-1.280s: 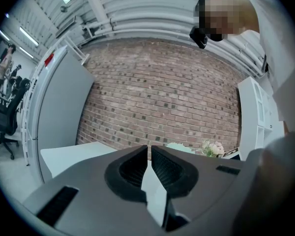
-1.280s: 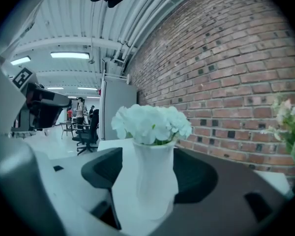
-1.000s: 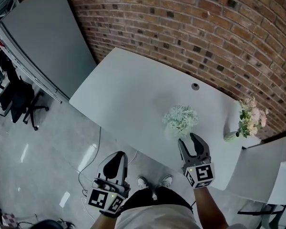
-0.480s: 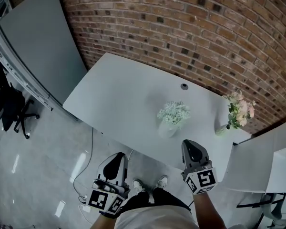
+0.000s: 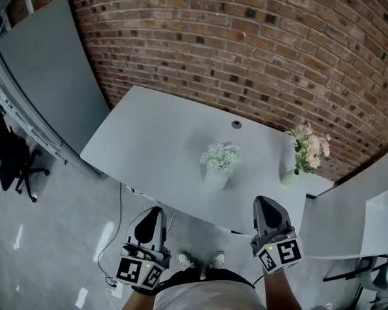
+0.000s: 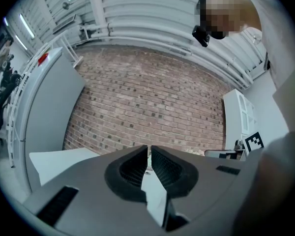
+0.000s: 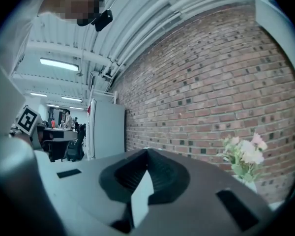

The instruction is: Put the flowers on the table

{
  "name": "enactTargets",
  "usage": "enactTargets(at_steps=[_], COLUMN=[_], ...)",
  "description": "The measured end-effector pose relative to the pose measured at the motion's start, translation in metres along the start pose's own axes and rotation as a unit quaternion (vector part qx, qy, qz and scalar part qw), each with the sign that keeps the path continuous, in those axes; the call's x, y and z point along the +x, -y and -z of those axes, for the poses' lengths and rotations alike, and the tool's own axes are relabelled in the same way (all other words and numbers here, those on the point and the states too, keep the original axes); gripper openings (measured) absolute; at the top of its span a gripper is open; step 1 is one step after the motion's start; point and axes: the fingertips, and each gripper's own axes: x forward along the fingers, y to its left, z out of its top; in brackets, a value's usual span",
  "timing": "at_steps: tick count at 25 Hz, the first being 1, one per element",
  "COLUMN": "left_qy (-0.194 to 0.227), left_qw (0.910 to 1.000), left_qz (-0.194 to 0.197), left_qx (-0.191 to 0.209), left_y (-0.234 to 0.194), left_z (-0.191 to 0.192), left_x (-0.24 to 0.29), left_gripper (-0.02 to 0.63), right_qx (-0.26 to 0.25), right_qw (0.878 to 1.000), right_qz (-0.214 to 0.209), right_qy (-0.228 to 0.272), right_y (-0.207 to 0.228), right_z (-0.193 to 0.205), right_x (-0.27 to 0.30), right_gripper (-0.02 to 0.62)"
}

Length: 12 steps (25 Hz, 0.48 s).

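Note:
A bunch of pale white flowers in a white pot (image 5: 220, 162) stands on the white table (image 5: 155, 134), near its front edge. Pink flowers in a small vase (image 5: 305, 152) stand at the table's right end; the right gripper view shows them too (image 7: 246, 156). My right gripper (image 5: 266, 210) is shut and empty, off the table's front edge, below and right of the white flowers. My left gripper (image 5: 149, 221) hangs shut and empty over the floor, front left of the table. Both gripper views show closed jaws, the left gripper (image 6: 149, 149) and the right gripper (image 7: 147, 151), with nothing between them.
A brick wall (image 5: 258, 50) runs behind the table. A grey partition (image 5: 45, 76) stands at the left, with an office chair (image 5: 13, 163) beyond it. White furniture (image 5: 349, 218) adjoins the table's right end. A cable hole (image 5: 237, 124) sits near the table's back edge.
The right gripper's jaws have closed, empty, and it has drawn back from the white flowers toward the person. The left gripper stays shut and low.

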Motion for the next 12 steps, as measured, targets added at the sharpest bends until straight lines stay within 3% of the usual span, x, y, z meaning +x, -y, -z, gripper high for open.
enactTargets(at_steps=[12], left_qy=[0.008], left_qw=[0.9997], left_qz=[0.001], left_qx=[0.024], left_y=[0.042], left_z=[-0.01], left_x=[0.009], left_gripper=[0.028], right_qx=[0.008], right_qw=[0.999], right_qz=[-0.016], right_qy=[0.04], right_y=[0.027], right_z=[-0.026], right_x=[-0.016], right_gripper=[0.017])
